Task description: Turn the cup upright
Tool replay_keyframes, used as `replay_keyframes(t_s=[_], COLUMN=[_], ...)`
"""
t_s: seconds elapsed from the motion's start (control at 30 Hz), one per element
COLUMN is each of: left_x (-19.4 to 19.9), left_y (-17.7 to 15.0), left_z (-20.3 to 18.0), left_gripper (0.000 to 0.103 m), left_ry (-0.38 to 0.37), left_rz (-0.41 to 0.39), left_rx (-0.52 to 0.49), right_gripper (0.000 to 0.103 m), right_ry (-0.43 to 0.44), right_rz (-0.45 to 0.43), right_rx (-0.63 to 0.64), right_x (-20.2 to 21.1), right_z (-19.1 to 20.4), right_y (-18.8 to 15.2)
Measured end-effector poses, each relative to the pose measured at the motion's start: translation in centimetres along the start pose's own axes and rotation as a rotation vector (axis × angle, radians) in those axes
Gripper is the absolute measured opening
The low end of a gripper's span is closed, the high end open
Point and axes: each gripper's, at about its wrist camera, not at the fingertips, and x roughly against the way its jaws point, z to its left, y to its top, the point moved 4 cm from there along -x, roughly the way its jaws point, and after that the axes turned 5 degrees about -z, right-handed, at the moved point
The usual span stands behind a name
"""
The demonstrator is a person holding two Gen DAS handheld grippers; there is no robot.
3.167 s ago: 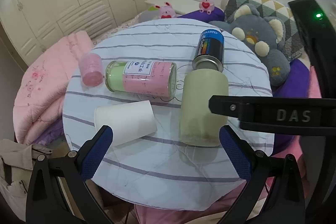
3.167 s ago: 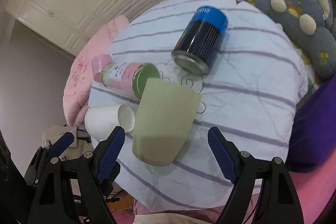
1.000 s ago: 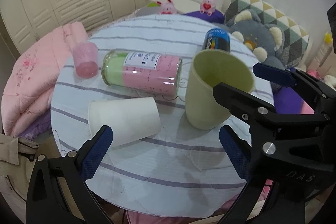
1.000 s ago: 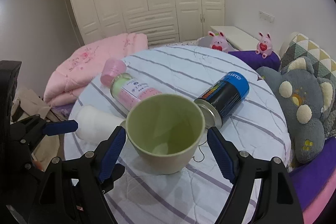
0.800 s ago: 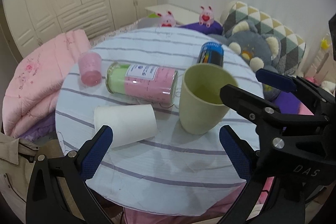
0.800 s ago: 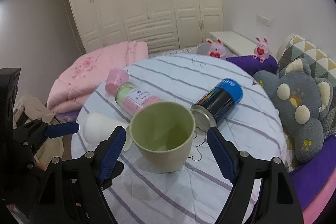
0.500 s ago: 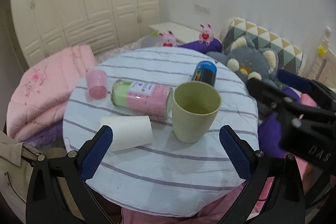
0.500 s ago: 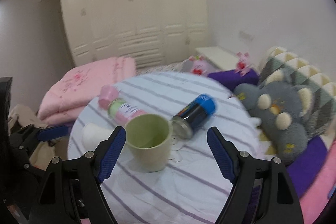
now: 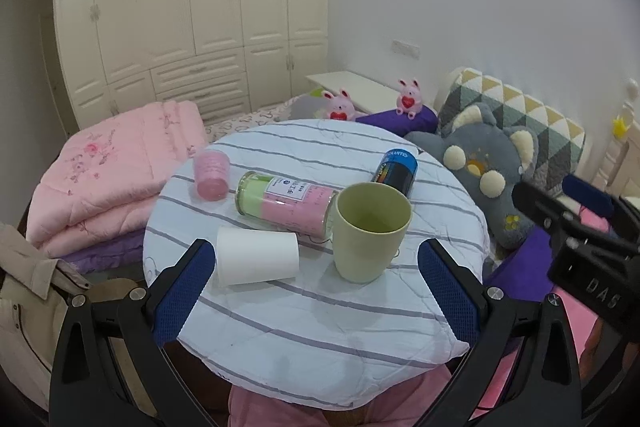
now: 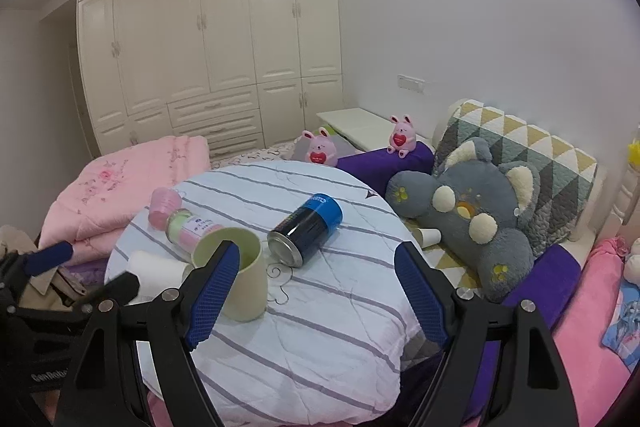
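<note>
A pale green cup point(image 9: 370, 231) stands upright, mouth up, on the round striped table point(image 9: 320, 311); it also shows in the right wrist view point(image 10: 240, 277), partly behind my right gripper's left finger. My left gripper point(image 9: 316, 291) is open and empty, drawn back from the table's near edge. My right gripper point(image 10: 318, 295) is open and empty, also back from the table. A white paper cup point(image 9: 258, 261) lies on its side left of the green cup.
A pink and green jar point(image 9: 286, 201) and a blue can point(image 9: 394, 171) lie on their sides behind the green cup. A small pink cup point(image 9: 211, 175) stands at the table's far left. A folded pink quilt point(image 9: 108, 171), a grey plush point(image 10: 468, 215) and pillows surround the table.
The green cup went from upside down to upright on the table. Both grippers then pulled back and up from it, and the right gripper swung off to the right.
</note>
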Motion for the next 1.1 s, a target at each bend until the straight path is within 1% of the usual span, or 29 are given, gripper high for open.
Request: replay_keyframes(t_s=[0.17,0.27,0.37,0.73,1.1], left_x=[0.9,1.2,1.5,1.6,2.3], left_y=[0.0,-0.1,-0.2,-0.4,-0.4], left_z=[-0.3,-0.7,-1.1,-1.6,-2.2], left_gripper=[0.102,0.103,0.103,0.103,0.103], left_ry=[-0.003,-0.017,-0.016,-0.020,-0.019], left_rz=[-0.036,-0.051,-0.072,-0.078,-0.136], left_rx=[0.009,0.005,-0.004,-0.007,-0.040], right_gripper=[0.081,0.081,0.081,0.081,0.081], right_ry=[0.004,0.002,-0.002,0.001,0.001], right_rz=[0.000,-0.006,-0.007,0.003,-0.003], right_rx=[0.004,0.004,0.003,0.003,-0.001], right_x=[0.5,0.7,0.8,0.9,1.0], right_z=[0.0,0.0,-0.1,-0.2,-0.1], right_y=[-0.5,-0.7,-0.9,-1.4,-1.9])
